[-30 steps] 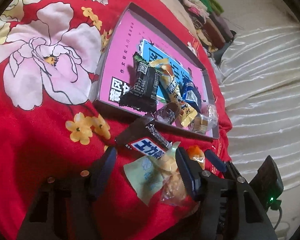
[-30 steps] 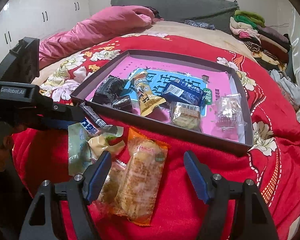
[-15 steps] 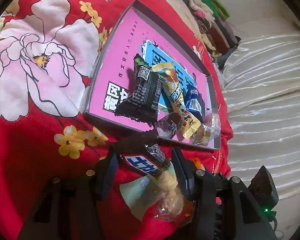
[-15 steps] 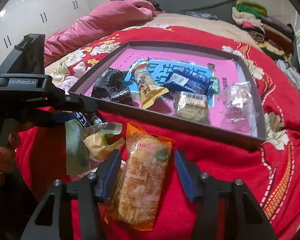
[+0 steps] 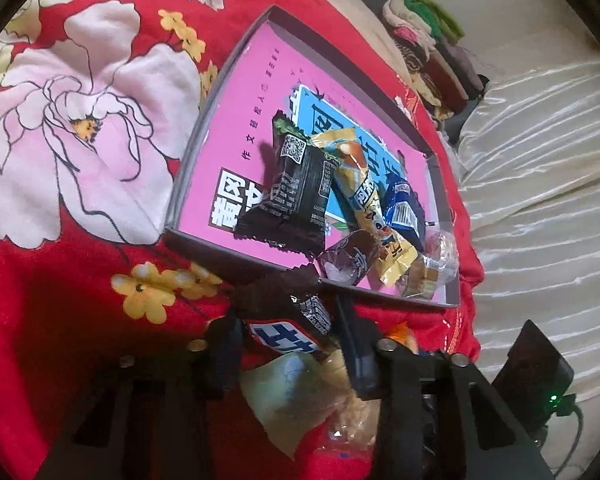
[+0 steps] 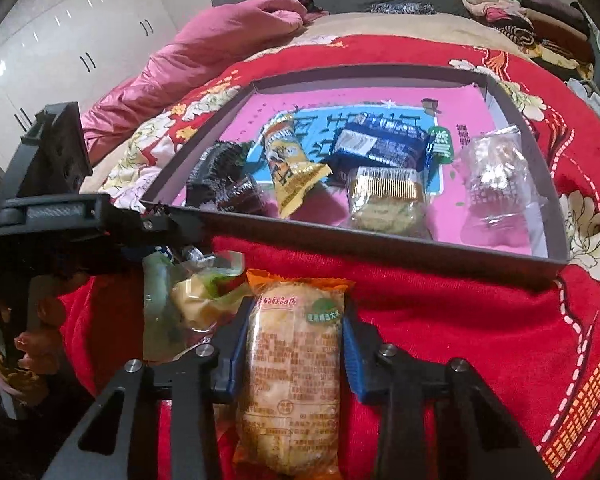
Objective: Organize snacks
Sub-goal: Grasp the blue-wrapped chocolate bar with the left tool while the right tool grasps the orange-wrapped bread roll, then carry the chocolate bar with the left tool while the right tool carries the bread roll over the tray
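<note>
Two grippers over red floral bedspread [image 6: 480, 320]. Left gripper [image 5: 288, 344]: jaws just closing around dark chocolate bar [image 5: 284, 320] beside tray [image 5: 204, 248], contact seemingly made, view blurred. Right gripper [image 6: 292, 344]: jaws just closed, clamping orange-ended cake packet [image 6: 292, 360], near tray front wall.

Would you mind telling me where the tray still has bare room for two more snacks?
The tray is free along its far wall and in the far left corner beyond the black wrapper. There is a smaller gap between the clear packet and the right wall. The near middle is crowded.
</note>
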The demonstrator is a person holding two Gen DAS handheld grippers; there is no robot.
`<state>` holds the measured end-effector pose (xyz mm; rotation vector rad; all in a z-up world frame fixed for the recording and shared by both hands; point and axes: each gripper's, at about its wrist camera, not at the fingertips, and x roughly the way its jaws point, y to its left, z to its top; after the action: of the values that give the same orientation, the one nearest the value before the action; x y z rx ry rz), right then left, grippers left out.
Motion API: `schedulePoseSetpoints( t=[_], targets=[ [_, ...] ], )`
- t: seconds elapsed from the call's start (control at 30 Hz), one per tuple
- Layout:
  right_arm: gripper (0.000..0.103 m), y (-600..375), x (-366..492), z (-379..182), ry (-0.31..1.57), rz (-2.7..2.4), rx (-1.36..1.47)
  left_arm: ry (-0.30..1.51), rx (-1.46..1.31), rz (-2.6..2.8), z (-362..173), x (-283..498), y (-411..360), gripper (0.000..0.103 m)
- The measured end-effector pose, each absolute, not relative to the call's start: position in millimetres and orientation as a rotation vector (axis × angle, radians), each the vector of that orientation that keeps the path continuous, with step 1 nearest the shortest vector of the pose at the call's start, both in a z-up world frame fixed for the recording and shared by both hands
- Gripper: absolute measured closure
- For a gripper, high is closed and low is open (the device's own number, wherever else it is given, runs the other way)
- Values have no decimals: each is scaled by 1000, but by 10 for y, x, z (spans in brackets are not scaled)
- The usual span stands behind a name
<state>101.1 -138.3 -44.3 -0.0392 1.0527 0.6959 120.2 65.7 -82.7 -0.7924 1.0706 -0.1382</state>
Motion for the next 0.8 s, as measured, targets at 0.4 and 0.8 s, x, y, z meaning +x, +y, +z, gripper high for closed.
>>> schedulePoseSetpoints(
  t=[0.4,0.8],
  targets=[
    [63,-1452,919,-122,934,726,4,970,-713,-184,-490,1084,720,74],
    [63,-1488,943,13,871,719,16,866,-573,-186,-102,1024,665,74]
  ],
)
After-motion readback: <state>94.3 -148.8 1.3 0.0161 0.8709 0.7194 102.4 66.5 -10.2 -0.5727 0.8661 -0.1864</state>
